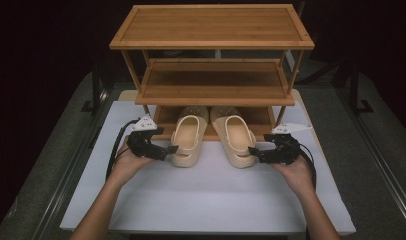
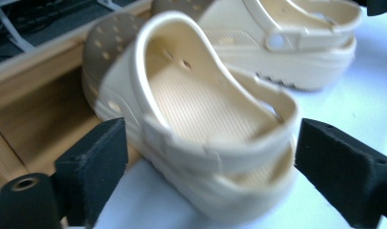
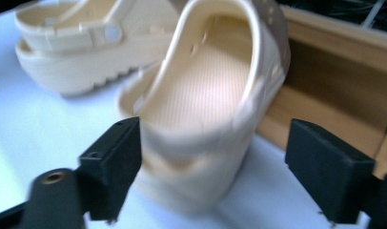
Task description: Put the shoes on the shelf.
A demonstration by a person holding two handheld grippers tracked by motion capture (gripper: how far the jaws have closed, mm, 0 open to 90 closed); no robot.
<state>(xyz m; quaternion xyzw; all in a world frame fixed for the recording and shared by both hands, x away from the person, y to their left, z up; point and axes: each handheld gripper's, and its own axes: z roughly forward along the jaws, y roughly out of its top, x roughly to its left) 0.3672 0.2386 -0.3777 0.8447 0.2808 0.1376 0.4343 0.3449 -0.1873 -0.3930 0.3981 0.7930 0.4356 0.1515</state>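
Two cream clogs lie side by side, toes tucked under the rack's lowest shelf (image 1: 164, 118) and heels out on the white mat. My left gripper (image 1: 171, 149) is open at the heel of the left clog (image 1: 187, 141). In the left gripper view its jaws (image 2: 213, 143) stand wide on either side of that clog's heel (image 2: 201, 109), with a gap at the right pad. At the outer side of the right clog (image 1: 237, 140), my right gripper (image 1: 253, 152) is open. Its jaws (image 3: 215, 143) straddle this clog's heel (image 3: 206, 95) without pressing on it.
A three-tier bamboo shoe rack (image 1: 211, 25) stands at the back of the white mat (image 1: 206, 195). Its middle and top shelves are bare. Dark floor and metal rails flank the table. Each gripper view also shows the other clog (image 2: 287, 43) (image 3: 86, 47) farther off.
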